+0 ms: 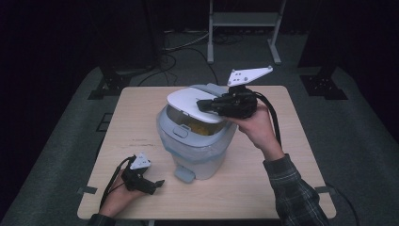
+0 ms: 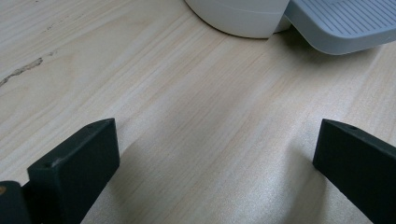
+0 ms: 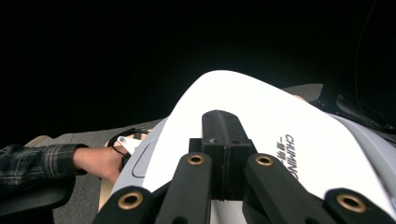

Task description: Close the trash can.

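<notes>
Resting nearest me, my left claw lies low on the wooden surface at the near left corner, held in my left hand. Its jaws stand wide apart with nothing between them; in the left gripper view the bare wood grain runs between the two black fingers. A dark scratch marks the wood to one side.

Just ahead of that claw, the grey foot pedal projects from the base of the pedal bin. In the left gripper view the ribbed pedal sits beside the rounded white base; the claw is near both but apart from them.

The bin stands at the middle of the surface, lined with a clear bag whose edge hangs over the body. Something yellow shows inside, under the raised front edge of the lid.

Farther on, my right hand reaches in from the right side and holds my right claw roughly level over the bin. Its jaws are fully closed against each other, and the tips lie on top of the white lid, which is tilted partly open. In the right gripper view the closed tips rest on the lid's smooth top beside the printed lettering.

Beyond the surface, a metal stand sits on the dark floor.
</notes>
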`<move>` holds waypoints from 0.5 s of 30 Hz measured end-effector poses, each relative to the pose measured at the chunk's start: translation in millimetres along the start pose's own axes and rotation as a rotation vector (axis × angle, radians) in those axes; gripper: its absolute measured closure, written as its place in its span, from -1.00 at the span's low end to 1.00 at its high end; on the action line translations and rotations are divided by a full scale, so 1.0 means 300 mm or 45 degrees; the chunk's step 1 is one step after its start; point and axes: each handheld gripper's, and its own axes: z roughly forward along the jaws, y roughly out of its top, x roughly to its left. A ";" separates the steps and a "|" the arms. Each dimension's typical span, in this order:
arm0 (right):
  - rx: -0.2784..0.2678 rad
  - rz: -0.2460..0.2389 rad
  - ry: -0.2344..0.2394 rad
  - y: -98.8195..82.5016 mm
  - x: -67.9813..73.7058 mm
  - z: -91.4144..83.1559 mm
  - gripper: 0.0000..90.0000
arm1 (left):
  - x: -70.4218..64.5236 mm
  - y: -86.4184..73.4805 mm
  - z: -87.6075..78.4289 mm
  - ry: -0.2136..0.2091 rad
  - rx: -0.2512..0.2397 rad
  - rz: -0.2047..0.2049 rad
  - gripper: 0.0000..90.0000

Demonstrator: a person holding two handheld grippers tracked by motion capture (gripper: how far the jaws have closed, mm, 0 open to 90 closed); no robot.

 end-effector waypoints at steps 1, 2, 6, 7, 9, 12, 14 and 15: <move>0.005 -0.001 0.005 0.000 0.002 0.005 1.00 | 0.000 0.000 0.000 0.000 0.000 0.000 -1.00; 0.010 -0.001 0.008 0.001 0.005 0.011 1.00 | 0.000 0.000 0.000 0.000 0.000 0.000 -1.00; 0.033 -0.011 0.017 -0.001 0.015 0.035 1.00 | 0.000 0.000 0.000 -0.001 0.000 0.000 -1.00; 0.041 -0.009 0.020 -0.002 0.018 0.041 1.00 | 0.000 0.000 0.000 0.000 0.000 0.000 -1.00; 0.057 -0.013 0.023 -0.003 0.022 0.051 1.00 | 0.000 0.000 0.000 0.000 0.000 0.000 -1.00; 0.079 -0.026 0.020 -0.003 0.031 0.066 1.00 | 0.000 0.000 0.000 -0.001 0.000 0.000 -1.00; 0.093 -0.034 0.017 -0.004 0.038 0.075 1.00 | 0.000 0.000 0.000 0.000 0.000 0.000 -1.00; 0.099 -0.035 0.017 -0.004 0.041 0.079 1.00 | 0.000 0.000 0.000 0.000 0.000 0.000 -1.00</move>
